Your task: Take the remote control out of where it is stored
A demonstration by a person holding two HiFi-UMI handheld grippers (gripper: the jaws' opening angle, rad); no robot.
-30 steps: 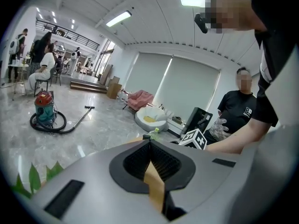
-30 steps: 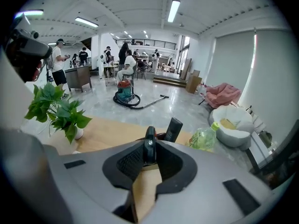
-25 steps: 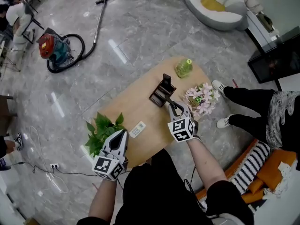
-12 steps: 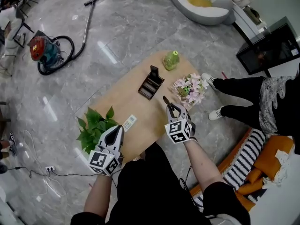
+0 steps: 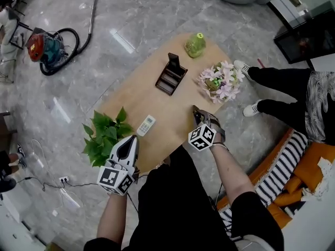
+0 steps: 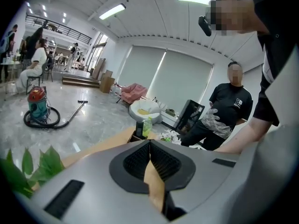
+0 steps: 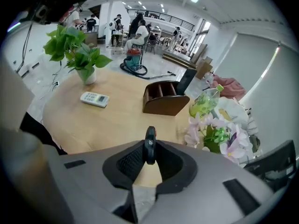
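Observation:
A slim black remote control [image 7: 149, 143] stands on edge between the pads of my right gripper [image 7: 148, 157], which is shut on it. In the head view this gripper [image 5: 197, 112] hangs over the near right part of the wooden table [image 5: 157, 101], well short of the dark brown holder [image 5: 170, 76]. The holder's slots [image 7: 164, 97] look empty. A white remote [image 5: 146, 125] lies flat on the table near the plant. My left gripper [image 5: 130, 140] hovers at the table's near left edge, shut with nothing in it.
A potted green plant [image 5: 104, 138] stands at the table's left corner, pink flowers [image 5: 221, 83] at its right edge, and a green bottle [image 5: 194, 45] at the far end. A person's legs [image 5: 282, 109] are right of the table. A vacuum cleaner [image 5: 42, 45] sits on the floor.
My right gripper has drawn back from the holder toward the table's near edge and dropped lower, still holding the black remote. The left gripper has sunk a little.

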